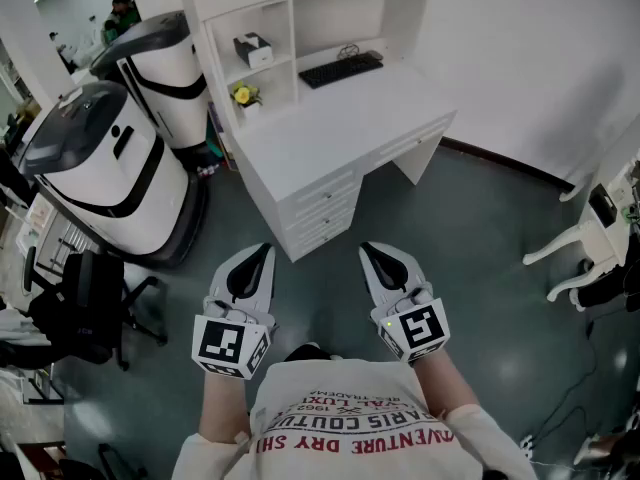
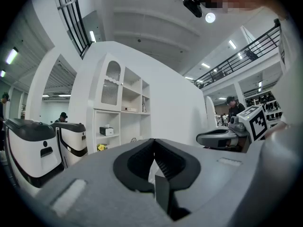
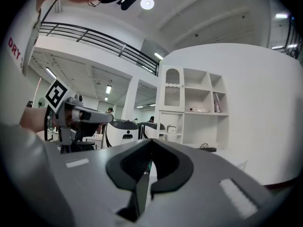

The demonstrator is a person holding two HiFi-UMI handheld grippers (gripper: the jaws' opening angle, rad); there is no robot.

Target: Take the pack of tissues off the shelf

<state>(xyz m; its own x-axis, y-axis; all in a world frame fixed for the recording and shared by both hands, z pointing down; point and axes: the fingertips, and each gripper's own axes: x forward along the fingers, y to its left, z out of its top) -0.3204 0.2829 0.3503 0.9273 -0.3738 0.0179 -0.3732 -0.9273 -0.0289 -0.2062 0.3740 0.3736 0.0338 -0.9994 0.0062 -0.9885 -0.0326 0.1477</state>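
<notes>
Tissues (image 1: 252,49) sit on the shelf (image 1: 292,28) ahead; my left hand-held gripper (image 1: 264,250) and right hand-held gripper (image 1: 369,249), clenched empty, must approach first.

White desk (image 1: 330,118) with a shelf unit (image 1: 292,28) at its back, standing on a grey-green floor (image 1: 470,218)

The desk top is mostly bare. A black keyboard (image 1: 340,68) lies near its rear edge, below the shelf unit, and a small dark wiry object (image 1: 348,52), too small to identify, sits just behind it. In the unit's left column the pack of tissues (image 1: 253,49) rests on one shelf, with yellow flowers (image 1: 243,95) in the compartment just below. Drawers run along the desk's front. On the floor to the left of the desk stand two large white-and-black machines (image 1: 100,168), with a black office chair (image 1: 90,308) near them.
</notes>
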